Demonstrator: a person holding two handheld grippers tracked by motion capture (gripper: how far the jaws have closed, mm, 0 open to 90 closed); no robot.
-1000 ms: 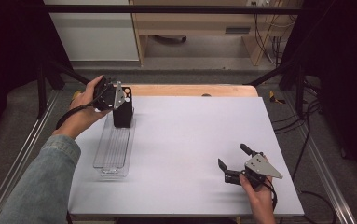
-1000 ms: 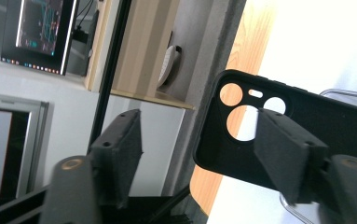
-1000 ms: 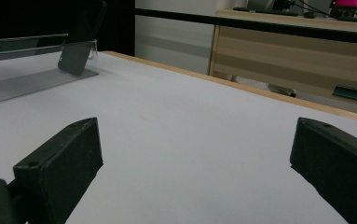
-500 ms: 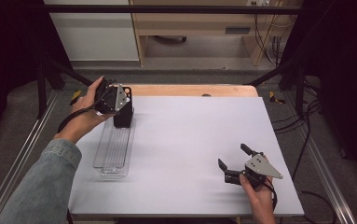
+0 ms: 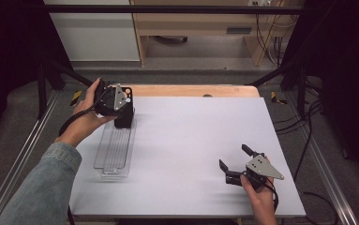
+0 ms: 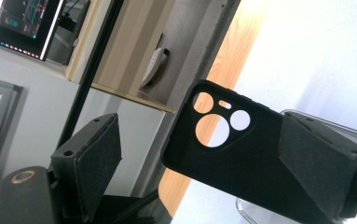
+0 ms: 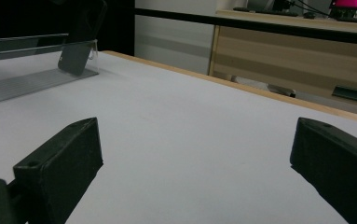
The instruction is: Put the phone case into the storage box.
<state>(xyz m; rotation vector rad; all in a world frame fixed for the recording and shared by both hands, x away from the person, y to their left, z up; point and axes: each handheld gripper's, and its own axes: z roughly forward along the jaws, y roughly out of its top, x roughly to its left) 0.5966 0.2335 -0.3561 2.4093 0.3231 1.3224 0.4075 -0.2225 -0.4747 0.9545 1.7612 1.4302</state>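
A black phone case (image 5: 123, 118) stands upright at the far end of a clear ribbed tray (image 5: 114, 152) on the left of the white table. My left gripper (image 5: 121, 108) hangs over it, open. In the left gripper view the case (image 6: 241, 163), with its round camera holes, leans against the right jaw while the left jaw stands apart from it. My right gripper (image 5: 233, 156) is held low near the table's front right, open with nothing between its jaws (image 7: 197, 126). From there the case (image 7: 76, 51) shows far off, propped in the tray (image 7: 22, 84).
The table top (image 5: 200, 126) is a white sheet with a wooden strip (image 5: 191, 90) along its far edge. Metal frame rails (image 5: 22, 154) run along both sides. A cabinet and a wooden desk stand beyond the table.
The left forearm has drifted slightly outward; the left gripper stays over the case at the tray's far end. The right gripper has not moved.
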